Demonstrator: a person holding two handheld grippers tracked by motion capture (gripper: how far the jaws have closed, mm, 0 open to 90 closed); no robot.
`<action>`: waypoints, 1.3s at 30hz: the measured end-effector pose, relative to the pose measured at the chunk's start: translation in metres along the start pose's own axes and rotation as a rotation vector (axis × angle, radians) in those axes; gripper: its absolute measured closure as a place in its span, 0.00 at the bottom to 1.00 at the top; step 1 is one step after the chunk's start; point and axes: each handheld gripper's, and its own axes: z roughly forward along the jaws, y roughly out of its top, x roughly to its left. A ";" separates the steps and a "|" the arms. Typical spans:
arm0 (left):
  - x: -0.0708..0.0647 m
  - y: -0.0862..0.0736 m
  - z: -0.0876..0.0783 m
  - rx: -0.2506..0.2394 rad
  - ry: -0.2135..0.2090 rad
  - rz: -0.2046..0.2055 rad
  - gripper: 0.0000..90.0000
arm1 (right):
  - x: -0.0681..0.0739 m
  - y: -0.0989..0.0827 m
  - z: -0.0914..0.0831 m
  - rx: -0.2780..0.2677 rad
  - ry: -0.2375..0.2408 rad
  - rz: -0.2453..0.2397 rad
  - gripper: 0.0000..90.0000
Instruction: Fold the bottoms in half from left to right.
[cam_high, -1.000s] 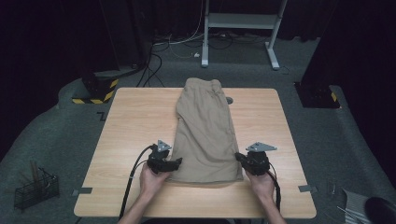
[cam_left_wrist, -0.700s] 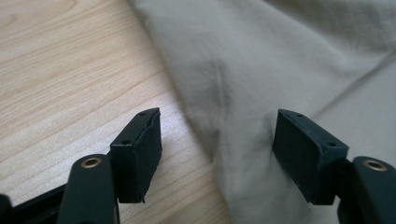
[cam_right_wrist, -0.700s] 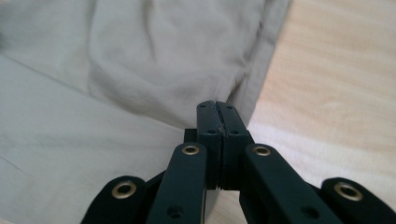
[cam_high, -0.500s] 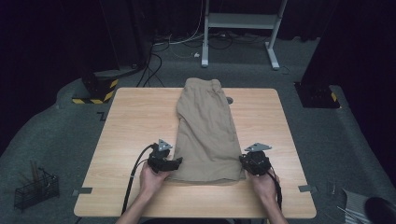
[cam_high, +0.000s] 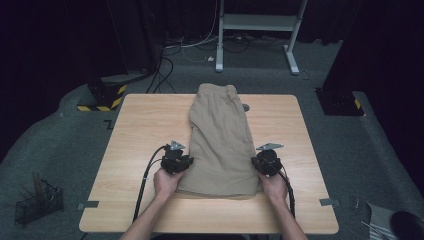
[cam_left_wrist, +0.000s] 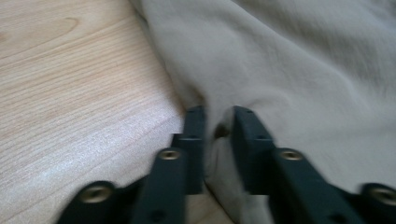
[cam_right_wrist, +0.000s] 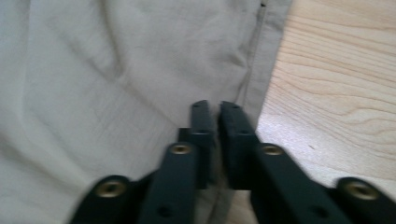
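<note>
a pair of khaki shorts (cam_high: 222, 142), folded lengthwise into a long creased strip, is laid along the middle of the wooden table (cam_high: 135, 140), waistband at the far edge. no writing can be made out. the left gripper (cam_left_wrist: 215, 123), just closed since the earlier frames, is pinched on the near left edge; the right gripper (cam_right_wrist: 214, 116) is clamped on the near right seam.

No readable text, label or number appears anywhere.
</note>
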 end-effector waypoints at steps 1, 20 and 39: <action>-0.001 0.000 -0.003 0.016 0.011 0.021 0.96 | -0.001 -0.002 -0.001 -0.003 0.005 0.004 1.00; -0.004 -0.024 -0.040 0.011 0.001 -0.019 0.49 | 0.026 -0.012 -0.025 -0.068 0.011 -0.097 0.70; 0.002 -0.021 -0.027 0.046 0.007 0.030 1.00 | 0.009 0.004 0.009 -0.027 -0.003 -0.025 0.98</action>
